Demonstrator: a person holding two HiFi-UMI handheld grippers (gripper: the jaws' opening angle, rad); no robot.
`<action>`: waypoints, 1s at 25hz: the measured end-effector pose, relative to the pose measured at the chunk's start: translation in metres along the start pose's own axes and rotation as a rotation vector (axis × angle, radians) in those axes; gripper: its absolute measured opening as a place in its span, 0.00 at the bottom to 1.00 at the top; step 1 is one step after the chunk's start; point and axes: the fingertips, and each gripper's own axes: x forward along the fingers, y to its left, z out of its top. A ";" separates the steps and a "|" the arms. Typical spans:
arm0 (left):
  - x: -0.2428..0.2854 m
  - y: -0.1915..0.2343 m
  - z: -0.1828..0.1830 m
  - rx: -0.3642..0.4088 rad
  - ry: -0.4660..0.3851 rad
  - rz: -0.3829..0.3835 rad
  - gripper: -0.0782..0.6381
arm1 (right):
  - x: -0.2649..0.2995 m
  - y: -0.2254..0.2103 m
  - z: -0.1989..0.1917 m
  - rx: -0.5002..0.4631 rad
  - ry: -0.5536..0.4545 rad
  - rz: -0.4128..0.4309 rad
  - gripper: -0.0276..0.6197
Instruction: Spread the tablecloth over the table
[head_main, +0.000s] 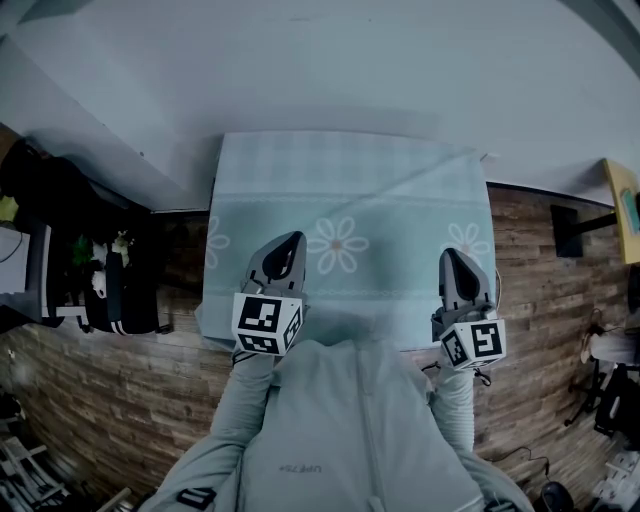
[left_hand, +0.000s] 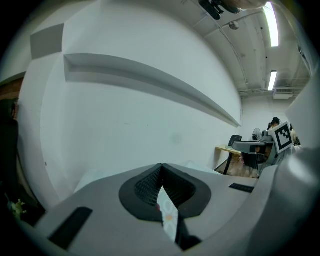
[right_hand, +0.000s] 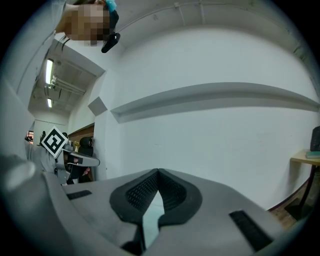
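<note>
A pale teal tablecloth (head_main: 345, 215) with white daisies lies over the table below me, a diagonal crease running across its far right part. My left gripper (head_main: 287, 247) is shut on the cloth's near edge at the left, and my right gripper (head_main: 456, 262) is shut on that edge at the right. In the left gripper view the left gripper (left_hand: 161, 173) has its jaws closed, with a strip of flowered cloth (left_hand: 168, 216) pinched between them. The right gripper view shows the same for the right gripper (right_hand: 158, 175), which holds a teal fold (right_hand: 150, 216). The table itself is hidden under the cloth.
A white wall (head_main: 330, 70) stands right behind the table. Dark bags and a rack (head_main: 95, 270) crowd the floor at the left. A yellow-topped desk (head_main: 622, 205) and a dark box (head_main: 567, 230) sit at the right. Wood-plank floor (head_main: 545, 300) runs along both sides.
</note>
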 end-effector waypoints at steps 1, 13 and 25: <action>0.000 0.000 0.000 0.001 0.002 0.000 0.14 | 0.000 0.000 -0.001 -0.002 0.003 -0.002 0.08; -0.005 0.009 -0.002 0.005 0.007 0.020 0.14 | 0.008 0.004 -0.003 -0.013 0.018 -0.003 0.08; -0.008 0.016 0.000 0.010 0.021 0.030 0.14 | 0.004 0.003 -0.006 0.009 0.027 -0.015 0.08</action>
